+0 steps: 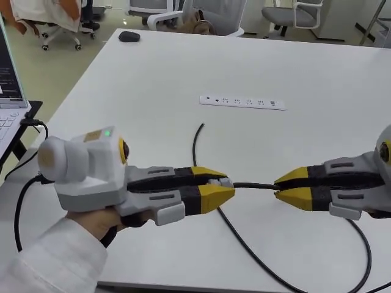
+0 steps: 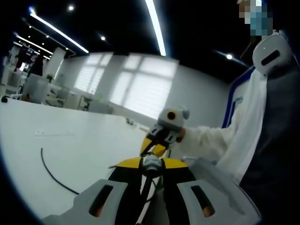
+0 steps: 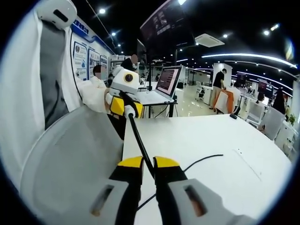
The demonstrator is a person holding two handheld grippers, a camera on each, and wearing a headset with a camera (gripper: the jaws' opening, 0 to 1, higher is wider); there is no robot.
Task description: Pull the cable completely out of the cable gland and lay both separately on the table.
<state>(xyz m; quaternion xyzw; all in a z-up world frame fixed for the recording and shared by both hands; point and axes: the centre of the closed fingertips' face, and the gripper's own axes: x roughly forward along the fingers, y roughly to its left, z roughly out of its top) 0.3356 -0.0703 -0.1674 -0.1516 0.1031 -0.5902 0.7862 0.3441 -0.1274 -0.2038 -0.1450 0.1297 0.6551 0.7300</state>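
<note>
White table (image 1: 153, 79) is spread under both grippers. At the near left, the left gripper (image 1: 227, 188) is clenched on the gland (image 1: 223, 181). At the near right, the right gripper (image 1: 278, 187) is clamped on the black cable (image 1: 253, 185), which is held straight between them and enters the gland. More cable is looped over the table, one end lying farther off, short of a power strip (image 1: 242, 102). A mouse (image 1: 129, 36) is seen at the far edge.

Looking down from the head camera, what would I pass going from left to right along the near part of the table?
First the laptop → left gripper, jaws shut on the cable gland → cable → right gripper.
</note>
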